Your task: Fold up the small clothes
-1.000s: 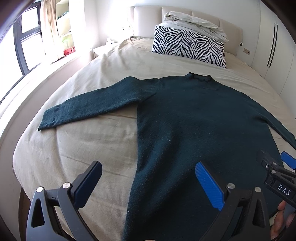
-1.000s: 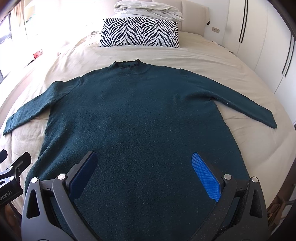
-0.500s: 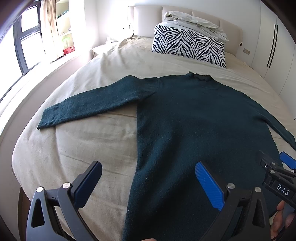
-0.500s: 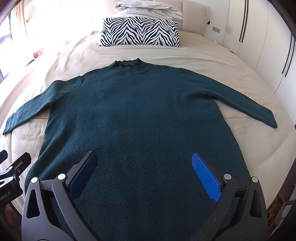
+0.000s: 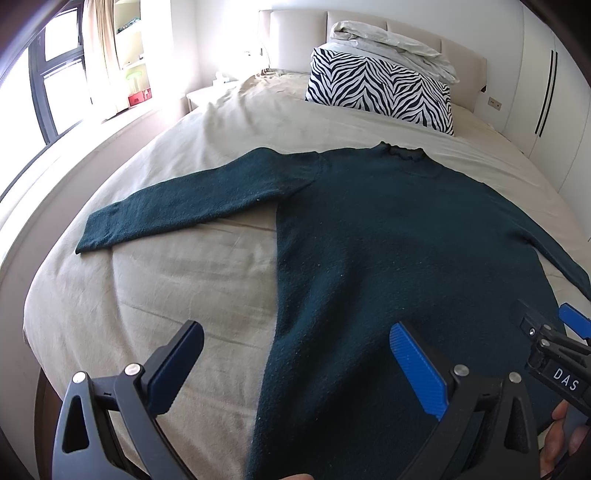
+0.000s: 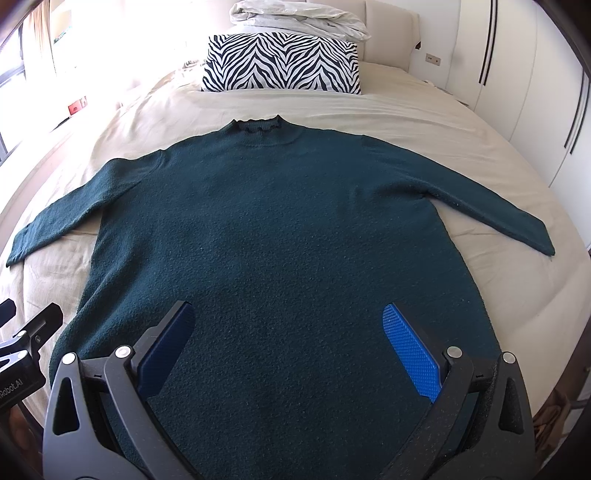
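A dark teal long-sleeved sweater [image 6: 273,236] lies flat on the beige bed, collar towards the headboard, both sleeves spread out sideways. In the left wrist view the sweater [image 5: 388,243] fills the right half, its left sleeve [image 5: 192,199] stretched across the sheet. My left gripper [image 5: 295,362] is open and empty above the sweater's lower left edge. My right gripper [image 6: 288,343] is open and empty above the lower middle of the sweater body. The right gripper also shows at the right edge of the left wrist view [image 5: 554,354].
A zebra-print pillow [image 6: 284,62] with a folded white duvet [image 6: 295,18] on top stands at the headboard. Beige bed sheet [image 5: 192,280] surrounds the sweater. Windows and a sill [image 5: 55,92] run along the left; white wardrobe doors [image 6: 535,92] on the right.
Both grippers have stayed open and nearly still; the views shift only slightly. The sweater has not moved.
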{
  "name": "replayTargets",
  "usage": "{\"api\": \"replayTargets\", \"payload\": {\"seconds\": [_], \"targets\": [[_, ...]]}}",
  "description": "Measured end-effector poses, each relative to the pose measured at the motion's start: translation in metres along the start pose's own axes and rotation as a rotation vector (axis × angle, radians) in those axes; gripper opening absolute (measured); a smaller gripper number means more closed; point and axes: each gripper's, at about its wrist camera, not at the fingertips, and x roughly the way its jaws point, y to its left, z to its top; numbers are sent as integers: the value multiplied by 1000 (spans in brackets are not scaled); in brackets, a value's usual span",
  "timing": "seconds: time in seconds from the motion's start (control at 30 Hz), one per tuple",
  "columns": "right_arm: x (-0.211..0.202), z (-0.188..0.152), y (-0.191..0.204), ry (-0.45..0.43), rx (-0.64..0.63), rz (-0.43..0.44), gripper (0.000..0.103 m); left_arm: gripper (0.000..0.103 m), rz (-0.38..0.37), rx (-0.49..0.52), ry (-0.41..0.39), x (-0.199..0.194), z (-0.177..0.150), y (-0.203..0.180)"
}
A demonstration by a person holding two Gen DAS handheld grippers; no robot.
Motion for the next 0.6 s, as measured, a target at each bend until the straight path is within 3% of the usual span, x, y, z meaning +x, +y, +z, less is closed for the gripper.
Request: {"api": "replayTargets", "payload": {"seconds": [0.4, 0.6], "targets": [[3, 3, 1, 10, -8, 6, 103, 103, -14, -23, 14, 2, 0, 7], [7, 4, 2, 18, -14, 8, 103, 103, 23, -19, 49, 9, 0, 9]]}}
